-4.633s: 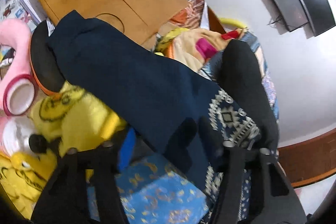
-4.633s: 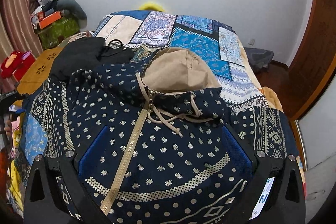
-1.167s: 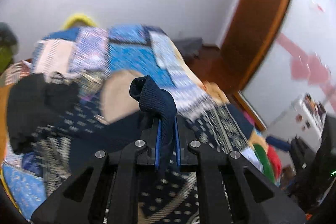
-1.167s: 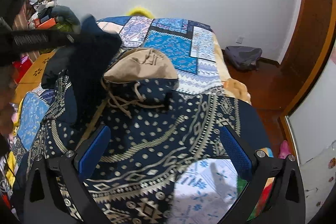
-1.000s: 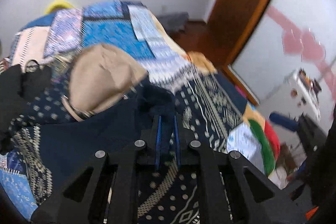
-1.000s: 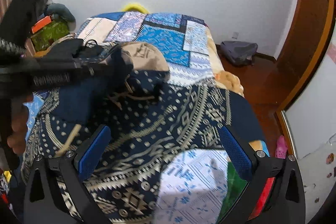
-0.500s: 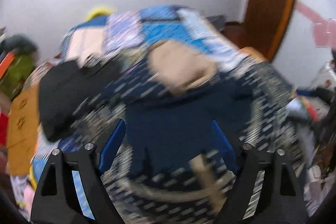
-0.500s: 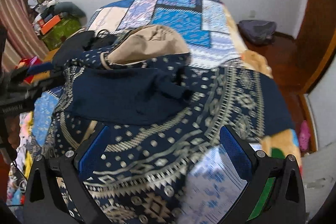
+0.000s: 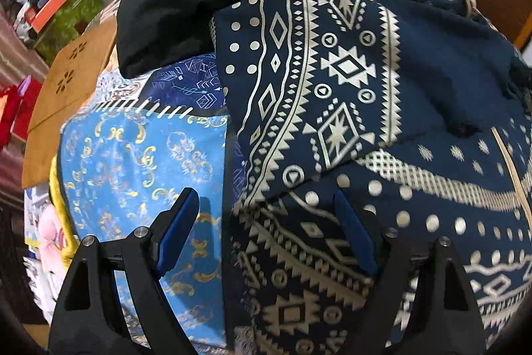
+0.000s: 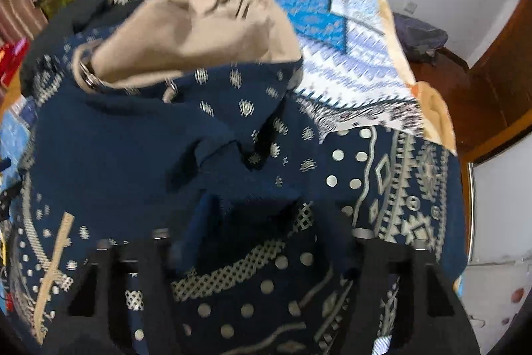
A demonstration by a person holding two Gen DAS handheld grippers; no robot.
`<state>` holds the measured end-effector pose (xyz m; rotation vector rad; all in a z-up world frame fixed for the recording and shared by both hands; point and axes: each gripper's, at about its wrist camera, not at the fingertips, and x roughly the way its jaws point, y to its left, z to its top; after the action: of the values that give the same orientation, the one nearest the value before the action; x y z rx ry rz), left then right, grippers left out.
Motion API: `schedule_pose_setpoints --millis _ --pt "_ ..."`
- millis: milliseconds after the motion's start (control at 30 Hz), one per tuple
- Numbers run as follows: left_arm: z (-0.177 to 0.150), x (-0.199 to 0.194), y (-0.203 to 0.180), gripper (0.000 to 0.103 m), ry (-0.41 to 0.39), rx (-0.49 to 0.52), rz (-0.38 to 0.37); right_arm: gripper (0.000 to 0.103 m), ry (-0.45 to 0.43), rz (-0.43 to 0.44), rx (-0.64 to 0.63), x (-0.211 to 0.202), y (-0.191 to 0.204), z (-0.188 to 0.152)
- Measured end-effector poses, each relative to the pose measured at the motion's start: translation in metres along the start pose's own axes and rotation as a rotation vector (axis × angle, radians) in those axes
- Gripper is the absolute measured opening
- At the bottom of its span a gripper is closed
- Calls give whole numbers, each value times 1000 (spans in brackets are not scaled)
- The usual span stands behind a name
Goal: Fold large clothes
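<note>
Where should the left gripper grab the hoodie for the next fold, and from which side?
Probably the hoodie's left side edge, where it meets the blue bedspread. Come from above: the open left gripper already straddles that edge, and the layers there lie flat and look thin enough to pinch.

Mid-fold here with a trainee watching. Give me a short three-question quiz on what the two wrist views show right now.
1. True or false: the left gripper is clamped on a sleeve.
2. Which colour is the lining of the hood: A tan, B red, C green?
3. What lies against the far edge of the patterned hoodie in the left wrist view?

Key: 1 false, its jaws stand open over the hoodie's edge. 2 A. 3 A black garment, on the patchwork bedspread.
</note>
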<state>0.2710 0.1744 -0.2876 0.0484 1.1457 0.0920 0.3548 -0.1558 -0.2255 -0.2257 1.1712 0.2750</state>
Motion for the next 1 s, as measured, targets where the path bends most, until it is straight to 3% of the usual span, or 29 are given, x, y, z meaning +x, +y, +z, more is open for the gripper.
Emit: schedule_pose_setpoints --millis 133,233,333,433,567,733,867,1000 --pt "12 6 -1 83 -42 -19 27 15 -48 11 34 -12 -6 -1" --pt "21 6 0 83 -73 -20 70 8 -107 45 87 -35 -12 -1" --pt "32 -6 0 83 -115 -26 97 7 -164 88 113 -67 -19 -2" --pt "36 -25 9 83 -169 -65 88 5 -197 133 128 -94 -23 -1" --pt "35 -44 18 83 -202 -116 53 5 -232 153 134 -115 -26 3" --pt "29 -34 21 83 -154 -114 59 6 -185 125 117 -93 -24 -6" --pt "15 -24 11 83 -90 -104 42 31 -88 137 158 -67 -28 -19" --pt "12 -30 -1 83 -101 -68 27 34 -78 136 231 -63 -44 -37"
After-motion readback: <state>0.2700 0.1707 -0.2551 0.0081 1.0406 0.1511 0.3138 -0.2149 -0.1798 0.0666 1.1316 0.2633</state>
